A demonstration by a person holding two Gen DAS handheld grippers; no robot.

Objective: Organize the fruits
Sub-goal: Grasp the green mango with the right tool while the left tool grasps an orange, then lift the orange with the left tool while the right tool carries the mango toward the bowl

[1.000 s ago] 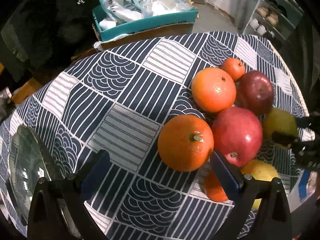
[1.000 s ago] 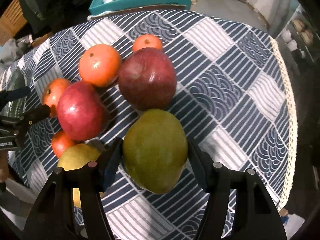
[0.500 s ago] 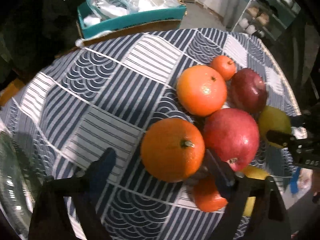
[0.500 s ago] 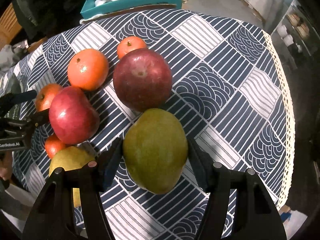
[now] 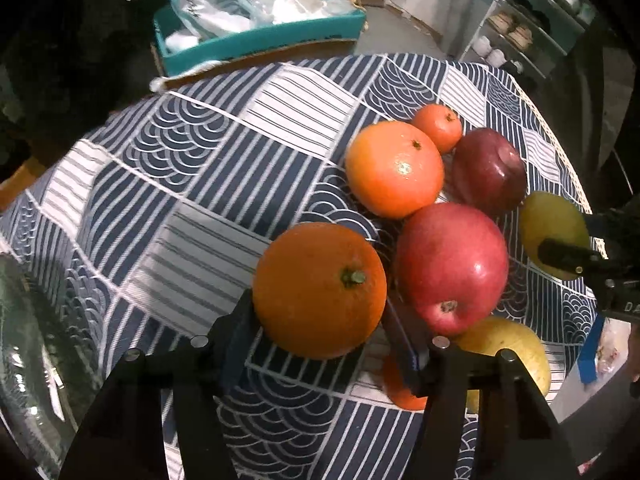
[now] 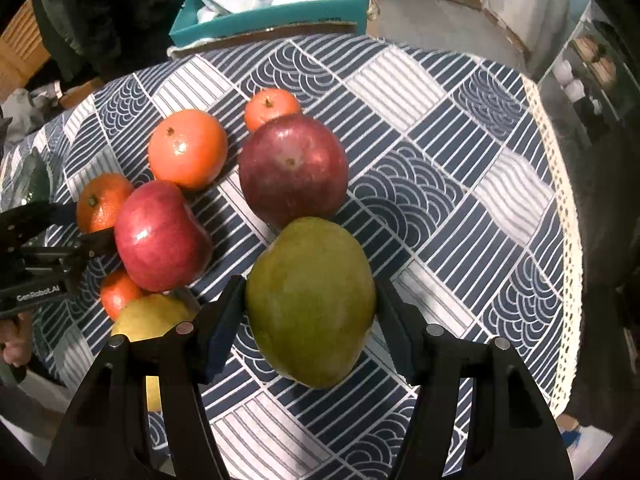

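round table w/ navy-and-white patterned cloth (image 5: 208,216), teal box (image 5: 256,40) of plastic bags behind, shelving off to the side.

left wrist view: my left gripper (image 5: 320,328) is closing its jaws round the big orange (image 5: 320,290), pads look to be touching both sides. glossy red apple (image 5: 450,266) sits right against it, pale yellow pear (image 5: 504,344) below, another orange (image 5: 394,168) beyond. glass plate (image 5: 24,340) at the left edge. risk imo: waxy round peel slips if the squeeze is off-centre, & lifting may nudge the apple rolling.

right wrist view: right gripper (image 6: 310,312) is clamped on the green mango (image 6: 310,300), smooth, oval, heavy-looking. dark red apple (image 6: 294,168) touches its far end. mango could pivot btwn pads.
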